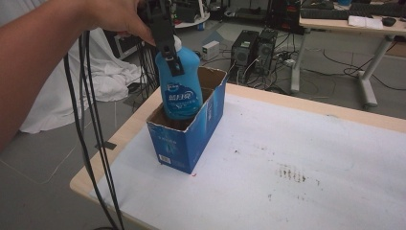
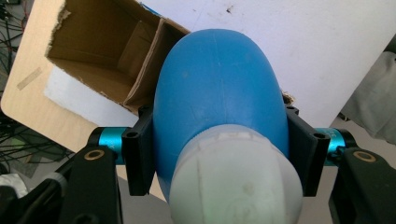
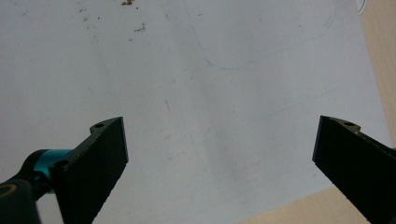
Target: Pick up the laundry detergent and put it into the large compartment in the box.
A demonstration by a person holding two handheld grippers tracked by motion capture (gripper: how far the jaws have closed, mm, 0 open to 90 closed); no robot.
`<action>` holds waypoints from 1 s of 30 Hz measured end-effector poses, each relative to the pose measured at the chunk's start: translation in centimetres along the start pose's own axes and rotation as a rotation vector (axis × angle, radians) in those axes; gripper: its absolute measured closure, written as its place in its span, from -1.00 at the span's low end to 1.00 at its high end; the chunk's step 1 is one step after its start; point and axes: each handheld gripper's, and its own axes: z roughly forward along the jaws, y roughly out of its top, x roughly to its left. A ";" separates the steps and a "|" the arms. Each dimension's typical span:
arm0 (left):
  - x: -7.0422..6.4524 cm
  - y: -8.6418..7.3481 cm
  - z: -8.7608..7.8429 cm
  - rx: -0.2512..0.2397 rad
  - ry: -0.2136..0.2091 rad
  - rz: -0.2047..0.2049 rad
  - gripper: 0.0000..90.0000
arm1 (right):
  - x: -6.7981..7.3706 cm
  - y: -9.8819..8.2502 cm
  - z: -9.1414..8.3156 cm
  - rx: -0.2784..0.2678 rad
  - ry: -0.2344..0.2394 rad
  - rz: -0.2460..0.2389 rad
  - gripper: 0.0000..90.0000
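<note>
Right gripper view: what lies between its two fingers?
Nothing is held. The right gripper is open, fingers wide apart, with bare white table cover between them, lightly marked with faint lines.

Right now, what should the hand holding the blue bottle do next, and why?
Probably lower it straight down. The left gripper is shut on the bottle near its white cap, and the bottle's base is only partly inside the open box, so it isn't resting yet.

Between the black matt fingers (image 2: 140, 156), the bottle (image 2: 219, 102) looks like smooth blue plastic (its cap (image 2: 236, 182) a duller white). Beyond them, the box (image 1: 191, 129) is printed cardboard, raw brown inside.
</note>
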 end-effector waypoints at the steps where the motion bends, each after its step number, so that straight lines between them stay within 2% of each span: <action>1: 0.0 0.0 0.3 0.006 0.000 0.000 -0.16 | -0.1 0.0 0.0 -0.001 0.003 -0.005 -0.95; 3: 0.0 -0.1 0.9 0.014 -0.003 0.006 -0.16 | 0.0 -0.1 0.0 0.004 0.000 0.009 -0.95; 7: 0.0 -0.2 1.9 0.013 -0.009 0.000 -0.16 | -0.1 0.0 0.1 -0.003 0.001 -0.004 -0.95; 14: 0.0 -0.3 3.5 0.025 -0.014 0.007 -0.16 | 0.0 0.1 0.3 0.005 0.005 0.002 -0.95; 23: 0.1 -0.9 6.2 0.040 0.005 0.006 -0.16 | -0.1 0.0 0.7 0.008 0.008 0.002 -0.95; 30: 0.1 -0.8 8.3 0.060 0.019 0.011 -0.16 | -0.1 -0.1 0.8 0.012 0.013 0.010 -0.95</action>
